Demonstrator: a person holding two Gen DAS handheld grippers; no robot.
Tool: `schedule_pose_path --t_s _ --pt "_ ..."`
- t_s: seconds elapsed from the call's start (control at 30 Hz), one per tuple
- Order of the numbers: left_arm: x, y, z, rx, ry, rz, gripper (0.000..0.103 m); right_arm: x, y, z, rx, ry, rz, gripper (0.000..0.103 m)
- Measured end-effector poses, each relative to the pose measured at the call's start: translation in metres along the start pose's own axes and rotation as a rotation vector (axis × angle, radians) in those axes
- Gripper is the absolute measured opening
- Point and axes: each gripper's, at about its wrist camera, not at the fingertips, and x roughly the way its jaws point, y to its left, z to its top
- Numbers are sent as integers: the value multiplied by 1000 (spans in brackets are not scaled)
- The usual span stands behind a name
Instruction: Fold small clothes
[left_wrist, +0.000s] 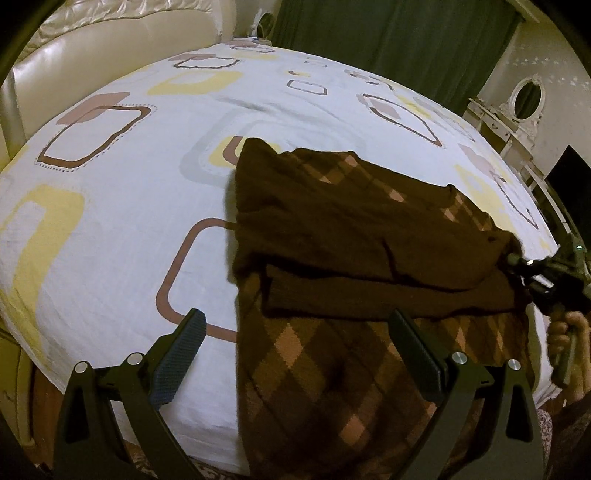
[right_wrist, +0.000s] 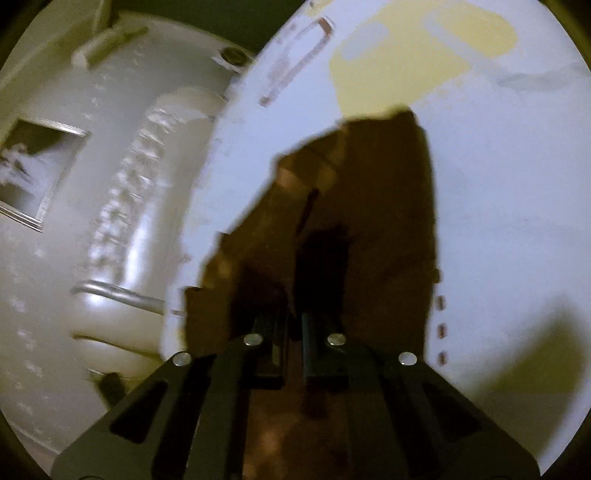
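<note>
Brown diamond-pattern sweater (left_wrist: 332, 258) lies on bed sheet (left_wrist: 110, 221), centre to 5 o'clock in left view, top part doubled over lower part; likely mid-fold. Right gripper (right_wrist: 293, 328): jaws together, clamped on sweater edge, seemingly lifting it to carry the fold across; seen at 3 o'clock from left view. Left gripper (left_wrist: 295, 332): jaws wide apart, holding nothing, hovering above sweater's near end, probably ready to pin or grab. Right view blurred.
</note>
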Motion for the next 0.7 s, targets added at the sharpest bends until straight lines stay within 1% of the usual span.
schedule_pose_path --t_s 0.07,0.13,0.17,0.2,0.27,0.3,0.37,0.4,0.43,0.5,0.57,0.63,0.7 --pt "0 -1 0 1 1 -3 98 -18 10 0 16 -9 75 4" --pt "1 -1 -1 -1 3 -10 98 -34 15 -1 20 -7 123 4" --pt "1 -1 -1 0 3 -10 98 -40 15 -2 20 -7 133 4" --pt "2 -1 -1 3 3 -7 98 -47 12 -4 21 0 130 4" --pt "3 -1 -2 3 7 -3 98 -51 0 -9 24 20 84 4" --pt "4 -1 -2 1 11 -3 98 -50 -11 -12 31 36 28 4" --pt "6 -2 -3 1 20 -2 98 -44 -38 -19 84 77 -42 4" --pt "7 -3 -3 7 21 3 98 -43 -47 -22 99 84 -52 4" --pt "8 -3 -3 11 22 8 98 -41 -54 -24 108 83 -42 4" --pt "9 -4 -2 17 22 15 98 -44 -54 -25 107 77 -16 5" --pt "10 -3 1 13 18 15 98 -49 -48 -23 86 68 -21 7" --pt "11 -3 5 8 13 12 98 -58 -37 -17 34 44 -47 15" --pt "13 -5 9 11 6 11 98 -63 -30 -10 9 7 -71 20"
